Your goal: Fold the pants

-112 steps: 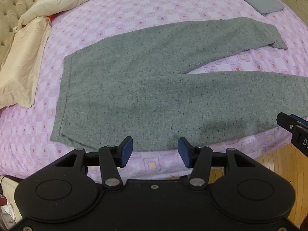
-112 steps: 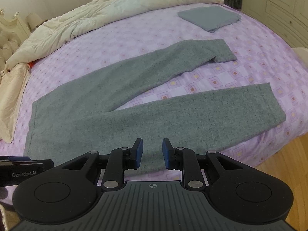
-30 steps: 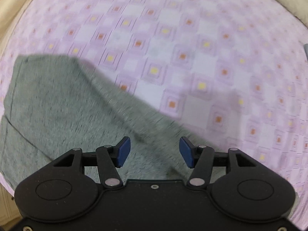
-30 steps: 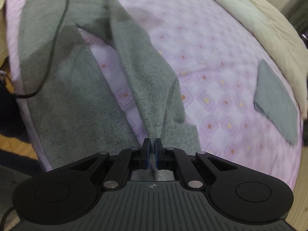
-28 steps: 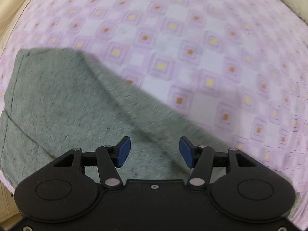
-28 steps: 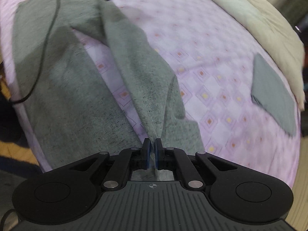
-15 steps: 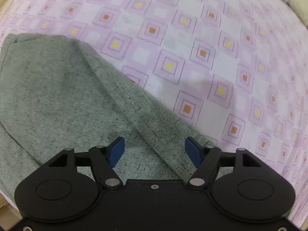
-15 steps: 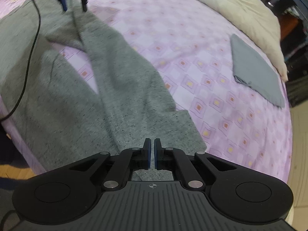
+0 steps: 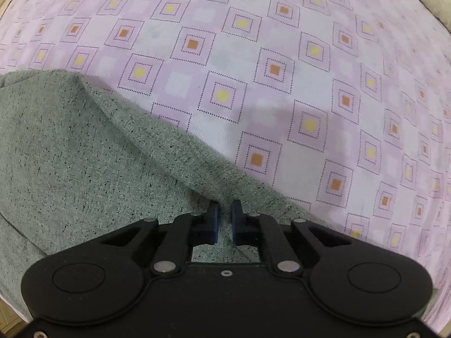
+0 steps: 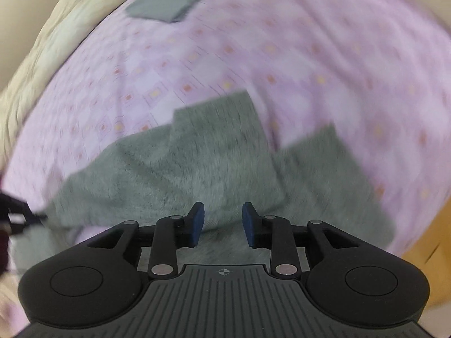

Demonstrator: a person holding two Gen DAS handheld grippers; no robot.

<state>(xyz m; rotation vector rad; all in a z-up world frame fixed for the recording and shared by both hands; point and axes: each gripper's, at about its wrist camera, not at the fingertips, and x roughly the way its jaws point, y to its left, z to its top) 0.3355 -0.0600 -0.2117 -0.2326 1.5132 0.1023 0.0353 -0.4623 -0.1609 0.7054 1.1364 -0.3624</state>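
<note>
Grey knit pants (image 9: 73, 152) lying on bed, toward near edge of it; one leg brought across other, hems not lined up in right wrist view (image 10: 225, 155), one hem offset beyond the other. Raised fold ridge running diagonally in left wrist view, from far-left down to fingers. Left hand-held gripper (image 9: 224, 221) clenched on fabric at ridge, blue pads nearly touching with cloth pinched between. Right hand-held gripper (image 10: 223, 224) released, jaws apart, hovering over leg fabric near hem end, gripping nothing; view motion-blurred so exact contact unclear.

Step in hand, as judged: lengthwise fold, leg over leg, mostly laid but not squared. Next move likely calls for: left pulling ridge flat and aligning outer seam over lower leg, right taking hems again to match them, then smoothing before crosswise fold. Risk: soft knit dragging and bunching if pulled one-sided; lower leg shifting along with upper.

Surface: bed sheet (image 9: 282, 70) lilac with square print, yellow and orange centres, soft and slightly wrinkled. Folded grey cloth (image 10: 172, 0) well apart near far edge of bed. Cream duvet (image 10: 39, 64) heaped along far-left edge. Strip of wooden floor (image 10: 422, 225) beyond near-right corner. Dark object at left edge of right view, too blurred to name.
</note>
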